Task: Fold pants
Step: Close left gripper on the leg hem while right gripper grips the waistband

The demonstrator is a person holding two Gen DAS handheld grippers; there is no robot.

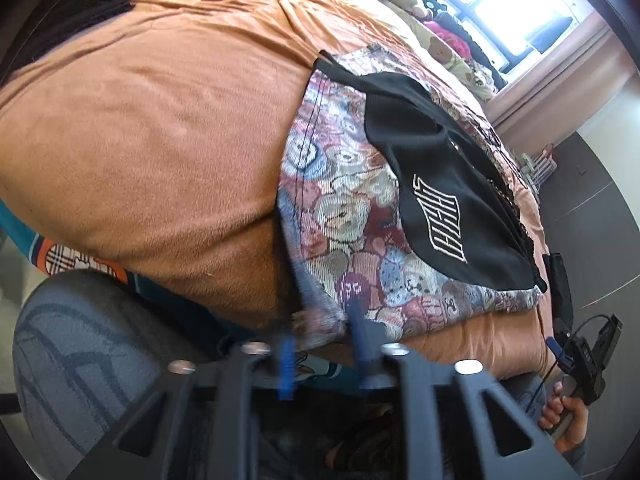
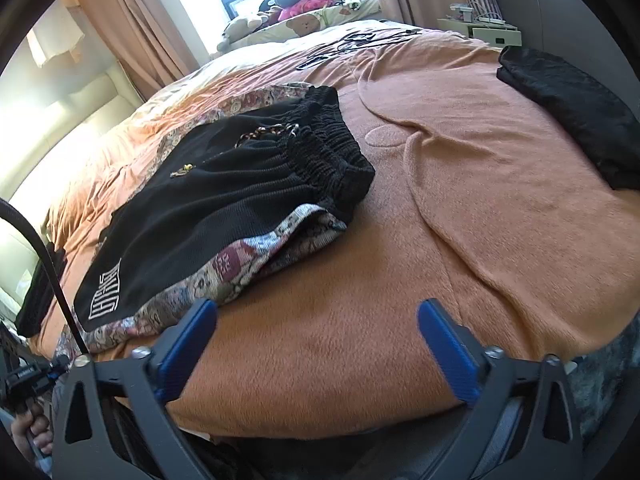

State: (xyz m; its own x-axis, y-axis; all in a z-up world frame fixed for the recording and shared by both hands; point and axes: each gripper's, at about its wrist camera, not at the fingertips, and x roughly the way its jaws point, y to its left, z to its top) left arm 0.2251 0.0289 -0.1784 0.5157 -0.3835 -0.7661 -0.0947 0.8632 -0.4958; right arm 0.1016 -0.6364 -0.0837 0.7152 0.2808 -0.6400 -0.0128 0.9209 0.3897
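The pants (image 1: 352,216) are patterned with teddy bears and have black panels with white lettering; they lie folded on the orange bedspread (image 1: 160,128). In the right wrist view the pants (image 2: 224,208) lie left of centre, black elastic waistband toward the far right. My left gripper (image 1: 320,344) sits at the near corner of the patterned fabric, jaws a narrow gap apart, blurred; I cannot tell if it pinches cloth. My right gripper (image 2: 316,320) is open and empty above the bedspread (image 2: 440,220), just right of the pants' near hem. It also shows in the left wrist view (image 1: 576,356), held in a hand.
A folded black garment (image 2: 576,120) lies at the far right of the bed. Plush toys (image 2: 304,12) sit under the window. Black hangers (image 2: 360,40) lie near the pillows. A white nightstand (image 2: 480,28) stands at the far right. A grey patterned rug (image 1: 88,352) lies beside the bed.
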